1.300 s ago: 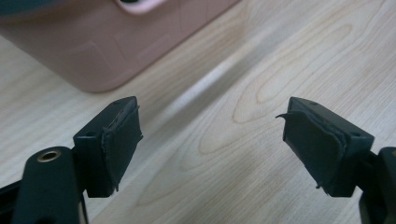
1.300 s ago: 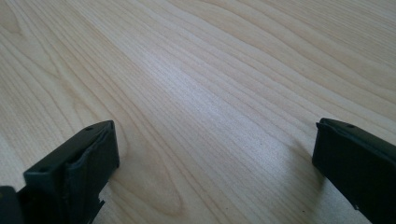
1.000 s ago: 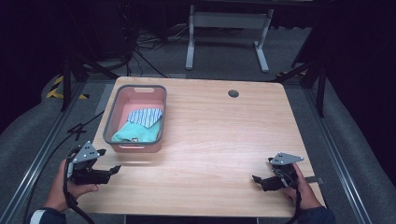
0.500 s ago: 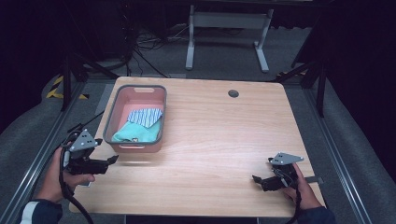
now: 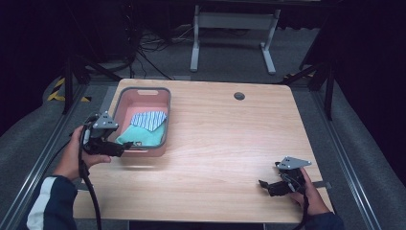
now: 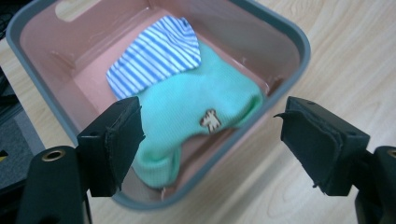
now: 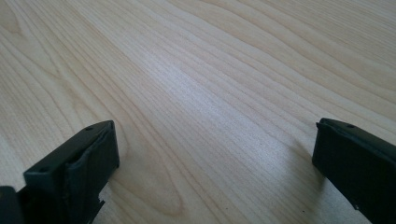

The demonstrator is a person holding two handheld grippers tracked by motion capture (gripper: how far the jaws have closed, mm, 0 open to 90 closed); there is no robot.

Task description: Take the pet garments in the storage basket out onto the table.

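The left gripper (image 5: 125, 148) hangs at the near left corner of the pink basket (image 5: 168, 115), jaws spread wide and holding nothing, aimed down at the mint green sock (image 6: 201, 112) that lies in the near half of the basket. A blue-striped sock (image 6: 154, 56) rests partly on top of the green one toward the far end. The right gripper (image 5: 264, 184) sits low at the near right of the table (image 5: 230, 143), well apart from the basket, its jaws also released with bare wood between them.

The main risk I see is the basket wall: the left jaw looks set close to the grey rim, so a straight descent could catch the rim and tip or shove the basket, which nothing braces. A second risk is the overlap, since closing near the middle may pinch both socks and drag the striped one out too. A shallow pinch on loose knit fabric could also slip on the lift
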